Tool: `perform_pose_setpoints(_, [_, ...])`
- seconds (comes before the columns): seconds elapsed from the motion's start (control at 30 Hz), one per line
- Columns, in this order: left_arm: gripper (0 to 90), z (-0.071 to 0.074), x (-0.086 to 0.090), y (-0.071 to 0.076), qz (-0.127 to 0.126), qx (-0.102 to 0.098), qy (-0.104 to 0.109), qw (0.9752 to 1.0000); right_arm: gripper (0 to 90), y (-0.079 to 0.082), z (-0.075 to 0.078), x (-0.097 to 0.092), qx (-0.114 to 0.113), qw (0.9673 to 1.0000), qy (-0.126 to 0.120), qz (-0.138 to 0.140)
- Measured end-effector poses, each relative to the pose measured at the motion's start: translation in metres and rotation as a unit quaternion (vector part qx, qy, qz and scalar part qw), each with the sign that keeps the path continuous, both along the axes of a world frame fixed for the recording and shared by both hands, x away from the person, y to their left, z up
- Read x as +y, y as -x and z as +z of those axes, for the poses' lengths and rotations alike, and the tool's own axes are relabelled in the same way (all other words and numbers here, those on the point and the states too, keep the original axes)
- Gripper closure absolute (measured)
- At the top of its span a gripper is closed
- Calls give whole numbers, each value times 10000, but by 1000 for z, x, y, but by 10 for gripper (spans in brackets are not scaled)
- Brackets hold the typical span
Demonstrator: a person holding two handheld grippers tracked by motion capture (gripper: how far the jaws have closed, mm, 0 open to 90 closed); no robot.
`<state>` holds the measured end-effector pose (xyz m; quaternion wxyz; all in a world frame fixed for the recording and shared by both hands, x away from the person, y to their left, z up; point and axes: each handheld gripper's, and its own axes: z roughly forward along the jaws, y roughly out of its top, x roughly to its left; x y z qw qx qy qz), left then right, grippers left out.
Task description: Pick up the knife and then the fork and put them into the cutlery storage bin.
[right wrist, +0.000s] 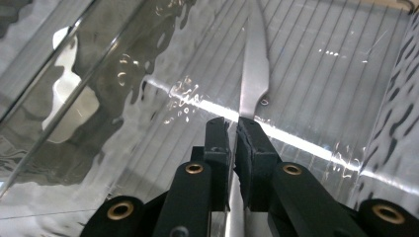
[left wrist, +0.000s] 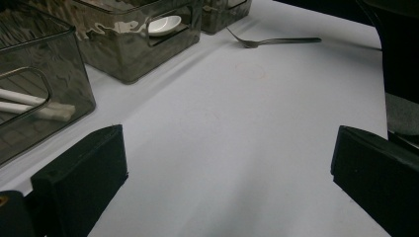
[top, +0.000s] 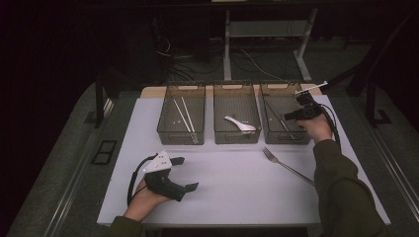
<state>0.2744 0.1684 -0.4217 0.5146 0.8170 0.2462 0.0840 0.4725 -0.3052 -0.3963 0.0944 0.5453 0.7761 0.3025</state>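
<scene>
Up close, knife [right wrist: 254,69] between fingers [right wrist: 217,143]

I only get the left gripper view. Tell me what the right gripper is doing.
Observer: The right gripper is shut on a slim metal utensil. I can't tell which kind of utensil it is.
Operator: Say which bin it is at.
Observer: It is at the right-hand bin of the three, and the utensil hangs over that bin's ribbed floor.
Operator: Now describe my own gripper from above.
Observer: The left gripper rests on the table in front of the left bin. Its jaws are open with nothing between them.
</scene>
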Motion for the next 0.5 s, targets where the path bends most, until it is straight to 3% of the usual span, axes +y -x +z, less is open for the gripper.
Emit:
perform_pose_setpoints(0.2, [0,0,0,0,-9,3,-19,10000,701,2,5,-2,-139,9998,-168,47])
perform_pose_setpoints(0.5, [0,0,-1,0,-6,9,-27,10000,488,10,17,-5,-629,9976,-268,101])
